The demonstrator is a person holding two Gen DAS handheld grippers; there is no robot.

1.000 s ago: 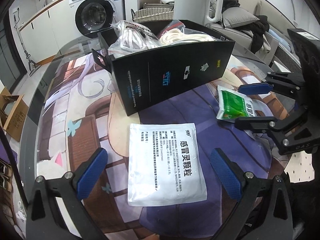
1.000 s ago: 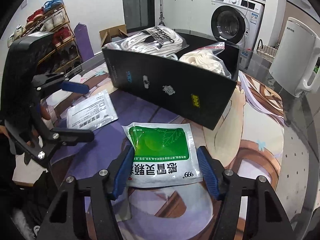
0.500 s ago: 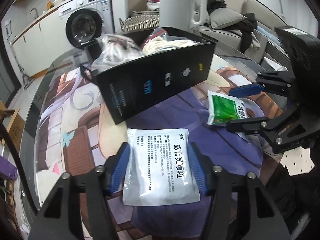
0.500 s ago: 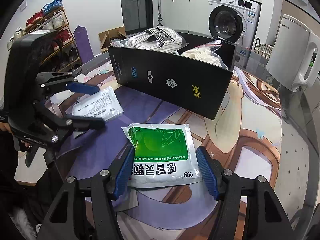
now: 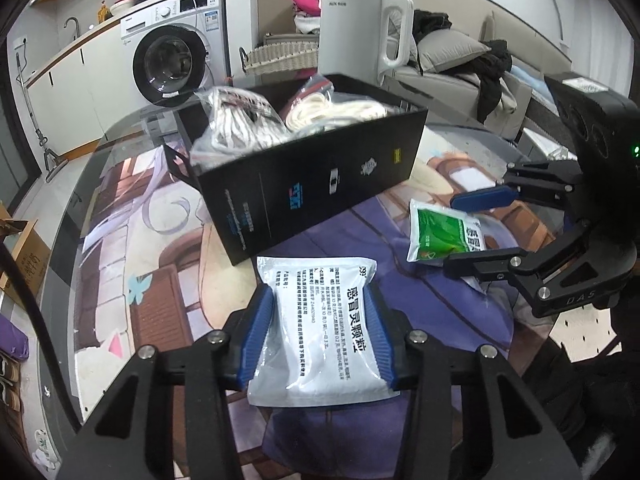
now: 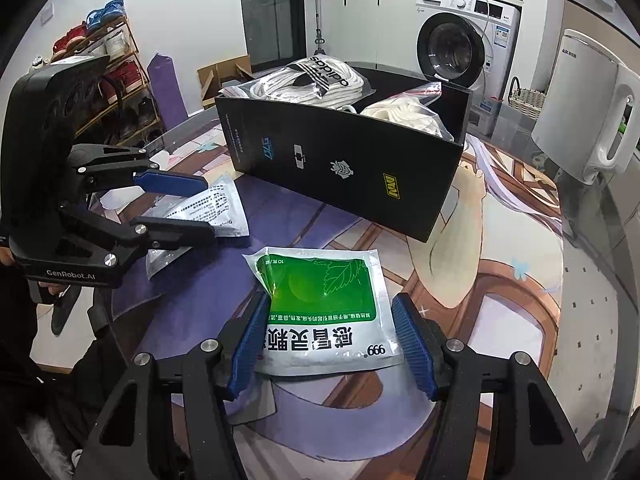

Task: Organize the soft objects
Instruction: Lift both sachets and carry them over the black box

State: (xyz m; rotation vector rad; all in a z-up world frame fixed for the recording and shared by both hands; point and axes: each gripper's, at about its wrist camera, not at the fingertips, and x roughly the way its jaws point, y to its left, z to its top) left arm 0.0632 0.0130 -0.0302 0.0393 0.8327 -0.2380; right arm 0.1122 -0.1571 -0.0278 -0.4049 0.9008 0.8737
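A white medicine pouch (image 5: 320,332) with black print is gripped by its two side edges in my left gripper (image 5: 318,340), lifted a little above the mat; it also shows in the right wrist view (image 6: 208,212). A green and white medicine pouch (image 6: 324,304) sits between the blue pads of my right gripper (image 6: 332,344), which press its side edges; it also shows in the left wrist view (image 5: 444,232). A black open box (image 5: 312,176) stands behind both pouches, holding two clear bags of white rope or cord (image 6: 316,80).
A round glass table with a printed mat (image 5: 132,248) carries everything. A white electric kettle (image 6: 588,108) stands at the table's far right. A washing machine (image 5: 176,52), a wicker basket, a sofa and a shoe rack (image 6: 104,80) lie beyond the table.
My left gripper closed from wide open onto the white pouch and raised it slightly. My right gripper stayed on the green pouch and lifted slightly.
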